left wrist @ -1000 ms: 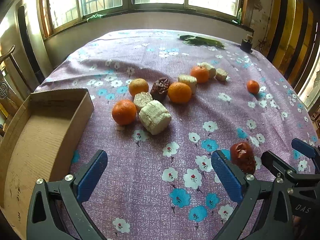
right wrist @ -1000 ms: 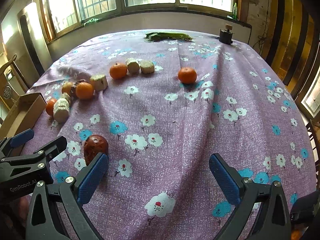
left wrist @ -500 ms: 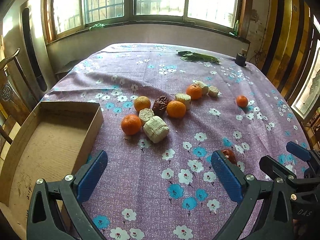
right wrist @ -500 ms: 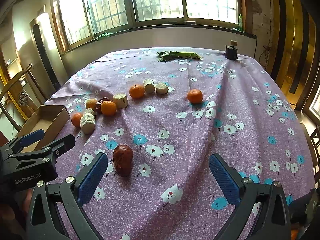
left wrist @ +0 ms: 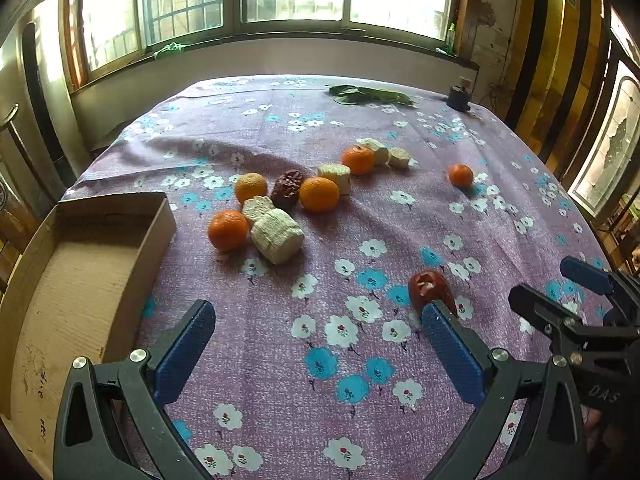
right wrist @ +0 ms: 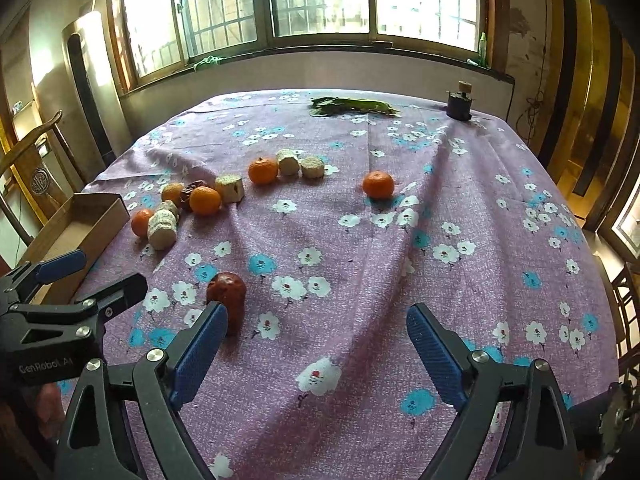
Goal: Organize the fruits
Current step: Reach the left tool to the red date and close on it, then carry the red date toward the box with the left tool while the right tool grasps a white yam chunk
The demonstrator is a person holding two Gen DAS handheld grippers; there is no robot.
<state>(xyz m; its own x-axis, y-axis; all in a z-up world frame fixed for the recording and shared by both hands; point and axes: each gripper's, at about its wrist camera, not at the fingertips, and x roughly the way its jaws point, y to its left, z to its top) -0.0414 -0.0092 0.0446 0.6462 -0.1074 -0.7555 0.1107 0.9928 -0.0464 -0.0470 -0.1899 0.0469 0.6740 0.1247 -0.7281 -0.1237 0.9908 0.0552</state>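
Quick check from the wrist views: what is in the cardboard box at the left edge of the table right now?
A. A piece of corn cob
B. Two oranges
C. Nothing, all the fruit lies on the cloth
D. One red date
C: the cardboard box shows only its bare floor, while the oranges, corn pieces and the near red date lie on the tablecloth.

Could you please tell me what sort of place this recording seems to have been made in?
Most likely a room in a lived-in home, perhaps a dining room: a table under a floral tablecloth, a row of barred windows behind it, and a carved wooden chair at the side.
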